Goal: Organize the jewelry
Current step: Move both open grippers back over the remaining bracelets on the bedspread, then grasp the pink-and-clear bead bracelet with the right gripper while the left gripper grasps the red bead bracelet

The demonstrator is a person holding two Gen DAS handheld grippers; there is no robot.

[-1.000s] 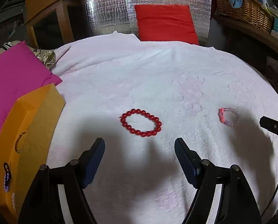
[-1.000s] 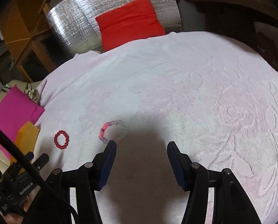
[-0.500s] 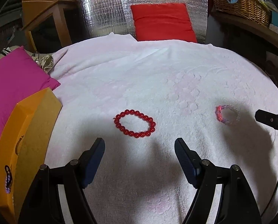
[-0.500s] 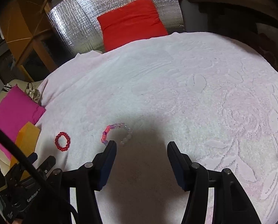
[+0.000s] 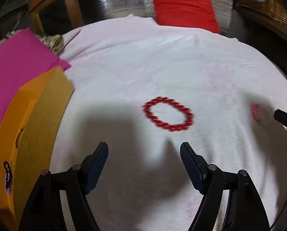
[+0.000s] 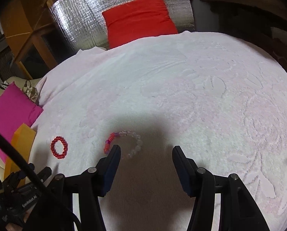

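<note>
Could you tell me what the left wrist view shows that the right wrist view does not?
Only the left view shows the orange box's inside, with jewelry on its wall, and a wicker basket. Only the right view shows the pale bracelet clearly, by the open right gripper, and the blanket's embossed flowers. Both show the red bracelet, red cushion and pink cushion.

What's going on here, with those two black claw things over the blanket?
A person is tidying jewelry with a hand-held gripper in each hand. The left gripper hangs open just short of a red bead bracelet lying on the white blanket. The right gripper is open above a pink and clear bead bracelet, with one finger over its edge. Neither bracelet is gripped yet. An orange box at the left already holds a couple of pieces.
</note>
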